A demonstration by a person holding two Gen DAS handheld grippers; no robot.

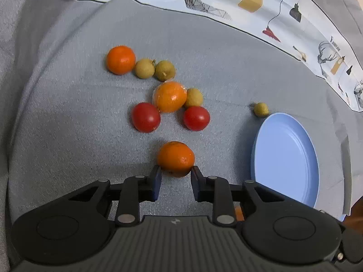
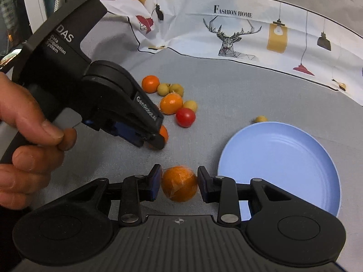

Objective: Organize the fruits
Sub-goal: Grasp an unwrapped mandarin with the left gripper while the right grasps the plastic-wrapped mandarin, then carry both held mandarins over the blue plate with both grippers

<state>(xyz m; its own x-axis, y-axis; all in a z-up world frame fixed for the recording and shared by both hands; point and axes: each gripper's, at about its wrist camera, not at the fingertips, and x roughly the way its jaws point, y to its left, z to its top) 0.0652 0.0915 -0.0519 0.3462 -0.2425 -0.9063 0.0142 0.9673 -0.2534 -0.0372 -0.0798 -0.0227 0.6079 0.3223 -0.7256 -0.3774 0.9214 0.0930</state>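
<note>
In the left wrist view my left gripper point(image 1: 175, 172) is shut on a small orange point(image 1: 175, 158) that rests on the grey cloth; both pads touch its sides. The right wrist view shows that gripper point(image 2: 156, 141) from the side, covering most of its orange point(image 2: 165, 133). My right gripper point(image 2: 180, 180) is shut on a plastic-wrapped orange point(image 2: 180, 185), just left of the blue plate point(image 2: 279, 165). Beyond lie another orange point(image 1: 121, 60), a wrapped orange point(image 1: 170, 96), two red tomatoes point(image 1: 145, 117) point(image 1: 196, 118) and several yellow-green longans point(image 1: 144, 68).
The blue plate point(image 1: 285, 158) lies at the right with nothing on it, and one longan point(image 1: 261, 109) sits just past its far rim. A printed white cloth point(image 2: 238, 34) borders the back. A person's hand point(image 2: 29, 124) grips the left tool.
</note>
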